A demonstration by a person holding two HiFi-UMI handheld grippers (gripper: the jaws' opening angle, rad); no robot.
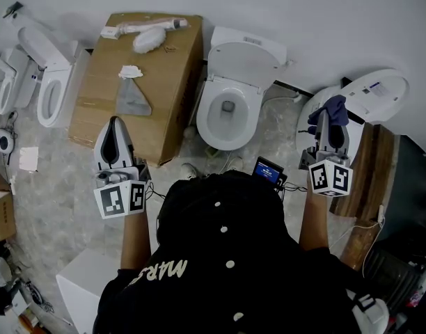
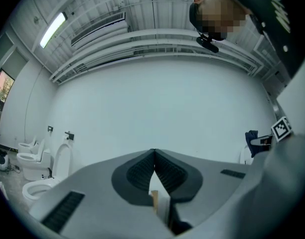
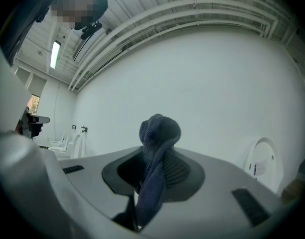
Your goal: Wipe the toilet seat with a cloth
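Note:
A white toilet (image 1: pixel 230 106) with its seat down and lid up stands straight ahead of me in the head view. My right gripper (image 1: pixel 329 120) is shut on a dark blue cloth (image 1: pixel 329 112), held up to the right of that toilet; in the right gripper view the cloth (image 3: pixel 157 153) bunches above the jaws and hangs down between them. My left gripper (image 1: pixel 114 129) is raised at the left over a cardboard box (image 1: pixel 140 82). In the left gripper view its jaws meet at the tips with nothing between them (image 2: pixel 153 156). Both gripper views face a white wall.
On the cardboard box lie a brush (image 1: pixel 149 37), a white wad (image 1: pixel 130 71) and a grey cloth (image 1: pixel 132 97). More toilets stand at the far left (image 1: pixel 49 82) and at the right (image 1: pixel 369 96). A wooden board (image 1: pixel 366 186) leans at the right.

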